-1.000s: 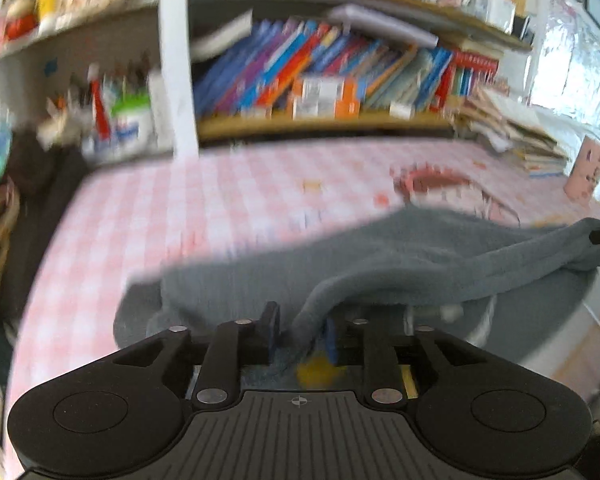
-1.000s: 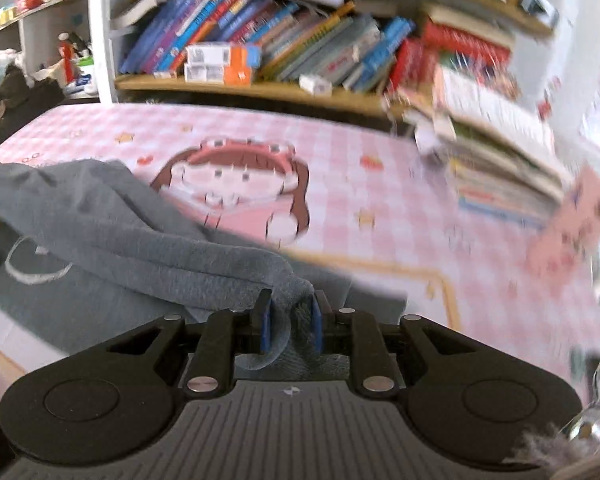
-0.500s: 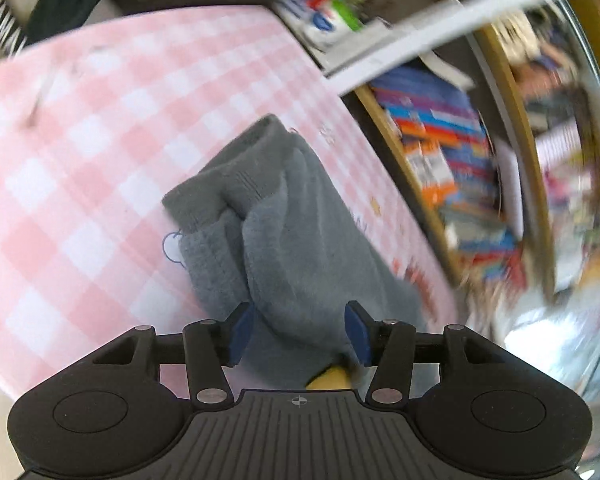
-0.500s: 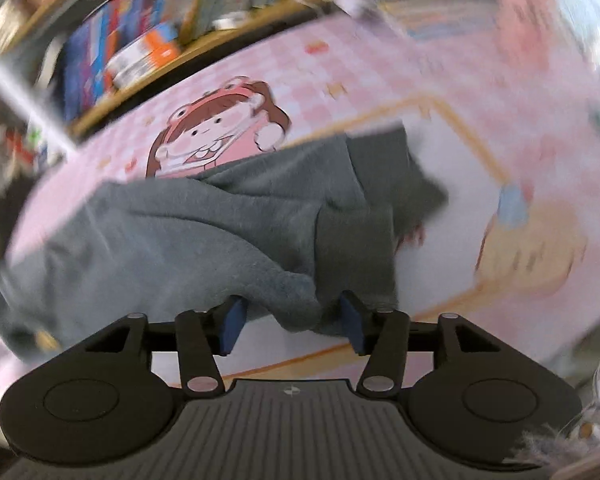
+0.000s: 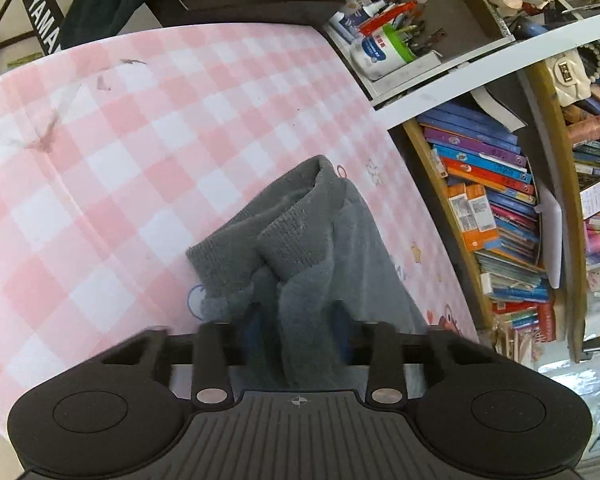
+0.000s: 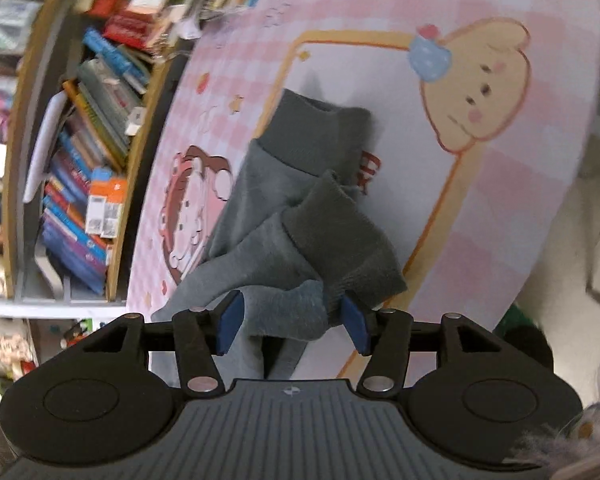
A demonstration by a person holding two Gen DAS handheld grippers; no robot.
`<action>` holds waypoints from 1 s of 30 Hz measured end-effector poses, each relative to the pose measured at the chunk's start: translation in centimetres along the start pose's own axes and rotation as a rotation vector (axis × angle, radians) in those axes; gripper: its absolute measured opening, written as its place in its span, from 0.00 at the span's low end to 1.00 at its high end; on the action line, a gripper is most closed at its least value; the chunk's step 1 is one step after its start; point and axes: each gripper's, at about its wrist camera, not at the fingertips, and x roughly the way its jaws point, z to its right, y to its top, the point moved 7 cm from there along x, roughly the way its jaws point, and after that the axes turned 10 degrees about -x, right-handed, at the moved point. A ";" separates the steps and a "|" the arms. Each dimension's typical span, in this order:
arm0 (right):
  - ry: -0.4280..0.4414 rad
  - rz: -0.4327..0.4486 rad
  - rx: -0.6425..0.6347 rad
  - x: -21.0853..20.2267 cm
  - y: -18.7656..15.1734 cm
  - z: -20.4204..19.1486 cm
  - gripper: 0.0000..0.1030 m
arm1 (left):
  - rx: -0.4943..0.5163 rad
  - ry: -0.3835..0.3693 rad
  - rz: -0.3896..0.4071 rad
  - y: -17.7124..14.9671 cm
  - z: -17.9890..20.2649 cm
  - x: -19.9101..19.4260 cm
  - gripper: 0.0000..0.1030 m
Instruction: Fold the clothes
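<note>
Pink checked tablecloth [image 5: 148,128] with cartoon prints, crowded wooden bookshelves [image 5: 496,208] alongside, daylight

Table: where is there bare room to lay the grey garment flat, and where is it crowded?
Free: the pink checked cloth left of and beyond the grey garment. In the right wrist view, the white panel between garment and bread drawing. Crowded: the bookshelf side and the bottles.
</note>
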 end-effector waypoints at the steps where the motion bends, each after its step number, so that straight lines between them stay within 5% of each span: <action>1: -0.011 -0.001 0.022 0.2 0.0 0.2 0.51 | 0.009 0.004 0.007 0.0 0.0 -0.1 0.10; 6: -0.078 -0.003 0.167 0.7 -0.7 1.5 0.50 | 0.037 -0.045 0.124 1.1 1.1 -2.5 0.05; 15: -0.055 -0.015 0.252 1.0 -1.9 2.0 0.50 | 0.022 -0.055 0.136 1.6 1.0 -2.8 0.05; 16: -0.063 -0.001 0.259 1.4 -1.7 2.1 0.40 | 0.013 -0.056 0.138 1.7 0.9 -2.8 0.05; 17: -0.075 0.014 0.263 1.6 -1.4 2.0 0.17 | 0.007 -0.059 0.139 1.7 0.9 -2.9 0.05; 19: -0.068 0.041 0.219 1.4 -0.5 0.8 0.11 | 0.012 -0.064 0.142 1.8 1.1 -3.1 0.05; 25: 0.279 0.314 -0.275 -5.0 4.3 -11.5 0.10 | 0.051 -0.069 0.148 1.6 1.6 -3.8 0.05; 28: 0.224 0.362 -0.399 -5.3 5.1 -12.0 0.10 | 0.034 -0.058 0.148 1.5 0.9 -4.0 0.05; 30: 0.069 0.293 -0.365 -2.4 5.8 -8.8 0.10 | 0.016 -0.055 0.133 1.1 0.3 -3.8 0.05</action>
